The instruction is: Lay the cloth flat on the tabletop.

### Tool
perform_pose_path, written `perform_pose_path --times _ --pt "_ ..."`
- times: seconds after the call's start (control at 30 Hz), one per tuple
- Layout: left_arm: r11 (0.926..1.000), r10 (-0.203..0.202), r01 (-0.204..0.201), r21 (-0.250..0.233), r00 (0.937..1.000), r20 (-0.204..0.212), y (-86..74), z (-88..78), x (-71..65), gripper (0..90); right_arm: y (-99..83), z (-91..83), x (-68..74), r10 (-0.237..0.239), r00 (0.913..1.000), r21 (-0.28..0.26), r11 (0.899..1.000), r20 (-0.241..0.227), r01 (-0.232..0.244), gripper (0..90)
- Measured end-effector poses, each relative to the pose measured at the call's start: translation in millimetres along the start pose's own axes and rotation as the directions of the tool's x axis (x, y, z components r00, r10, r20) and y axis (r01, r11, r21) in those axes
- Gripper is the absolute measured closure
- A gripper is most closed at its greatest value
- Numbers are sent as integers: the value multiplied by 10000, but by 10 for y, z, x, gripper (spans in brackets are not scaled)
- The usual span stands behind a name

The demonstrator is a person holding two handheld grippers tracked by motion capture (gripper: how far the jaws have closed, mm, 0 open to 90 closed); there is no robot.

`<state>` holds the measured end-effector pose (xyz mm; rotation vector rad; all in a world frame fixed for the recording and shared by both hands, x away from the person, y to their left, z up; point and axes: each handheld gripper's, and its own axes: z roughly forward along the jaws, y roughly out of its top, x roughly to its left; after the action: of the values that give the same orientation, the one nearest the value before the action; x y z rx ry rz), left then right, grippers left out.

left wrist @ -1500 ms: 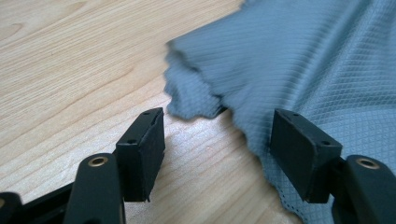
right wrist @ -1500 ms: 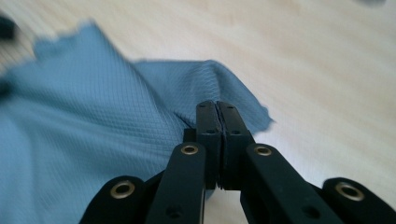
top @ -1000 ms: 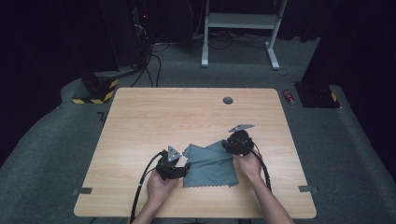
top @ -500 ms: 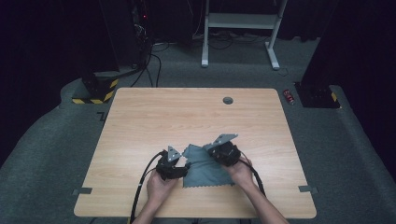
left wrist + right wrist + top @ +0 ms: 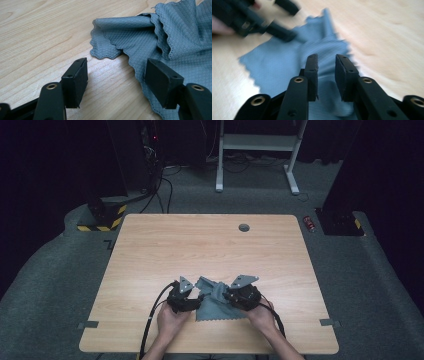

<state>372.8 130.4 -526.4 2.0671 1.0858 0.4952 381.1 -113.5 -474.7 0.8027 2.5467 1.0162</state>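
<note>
Down at the near edge of the wooden table (image 5: 150, 250), both hands were in, one on each gripper, with the grey microfibre cloth (image 5: 216, 299) lying rumpled between them. It sat close to the person's side, well apart from the far edge.

The left gripper (image 5: 116, 77) stood released, jaws set wide. One pad hovered over bare wood, the other over the cloth's scalloped hem (image 5: 105, 55), nothing pinched. The risk there looked plain: close from that spot and the jaws might catch only the very edge, or a single ply of the folded-over corner, and the fold would slide out on the lift.

The right gripper (image 5: 326, 75) was the livelier one. Its jaws had just been opening, and they stood narrowly parted above the bunched ridge of cloth (image 5: 322, 50), with fabric running under and between them. The picture was blurred, and I saw no pad pressing on the cloth, so I read it as let go rather than grasping. If it closed again while travelling, it could drag the cloth into a tighter heap instead of taking a clean corner.

Farther out, the two grippers sat near each other over the cloth in the high view, left (image 5: 192, 301) and right (image 5: 231, 297); a careless sweep might knock jaw against jaw. Beyond them lay bare table and the grommet hole (image 5: 243, 227).
</note>
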Motion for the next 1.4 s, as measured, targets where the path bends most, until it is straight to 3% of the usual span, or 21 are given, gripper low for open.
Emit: perform_pose_path --times 0.17,0.3,0.47,0.67,0.77,0.83,0.9,0.93,0.97,1.03,1.1,1.17,1.23,1.33,1.37,1.4 --pt "10000 20 -20 2 10000 -13 0 -1 1 351 69 77 -221 1057 9943 61 9944 143 -1058 623" --pt "10000 6 -6 1 10000 -4 0 0 0 351 109 248 -259 1422 9890 401 9893 -407 -1406 618" --pt "10000 6 -6 -1 10000 -4 0 0 1 351 140 357 -209 627 9968 998 9933 -504 -575 864" --pt "10000 -16 16 -4 10000 -1 -1 0 -2 351 172 171 -285 396 9986 584 9974 341 -416 890" --pt "10000 -9 9 -3 10000 -3 0 0 -1 351 139 75 -400 752 9943 274 9966 758 -775 889" --pt "10000 -16 16 -6 10000 -2 -1 1 -2 351 100 17 -501 1054 9862 152 9940 1276 -1082 889" --pt "10000 -4 4 -5 10000 -4 0 0 -1 351 40 -17 -639 1410 9696 168 9889 1997 -1473 889" --pt "10000 4 -4 -12 10000 -13 0 1 0 351 -43 -24 -802 2049 9477 235 9759 2447 -2171 889" --pt "10000 8 -8 -5 10000 -7 0 0 0 351 -43 -24 -802 2049 9477 235 9759 2447 -2171 889" --pt "10000 -20 20 0 10000 5 0 0 -2 351 -173 -9 -1013 2850 9162 388 9507 2815 -3077 888" --pt "10000 -9 9 3 10000 3 0 0 -1 351 -269 33 -1114 3124 9009 766 9338 3013 -3494 856" --pt "10000 -11 11 1 10000 2 0 0 -1 351 -287 53 -1088 3045 9027 878 9346 3039 -3448 737" --pt "10000 14 -14 -2 10000 -23 1 0 1 350 -265 37 -1055 3044 9058 723 9381 2946 -3387 728" --pt "10000 -7 7 7 10000 -6 0 0 -1 350 -142 3 -925 2692 9302 256 9584 2494 -2842 713" --pt "10000 -5 5 -1 10000 -5 0 1 -1 349 -50 48 -825 2330 9491 283 9693 2120 -2443 698" --pt "10000 -12 12 6 10000 -2 0 1 -1 349 -50 48 -825 2330 9491 283 9693 2120 -2443 698"
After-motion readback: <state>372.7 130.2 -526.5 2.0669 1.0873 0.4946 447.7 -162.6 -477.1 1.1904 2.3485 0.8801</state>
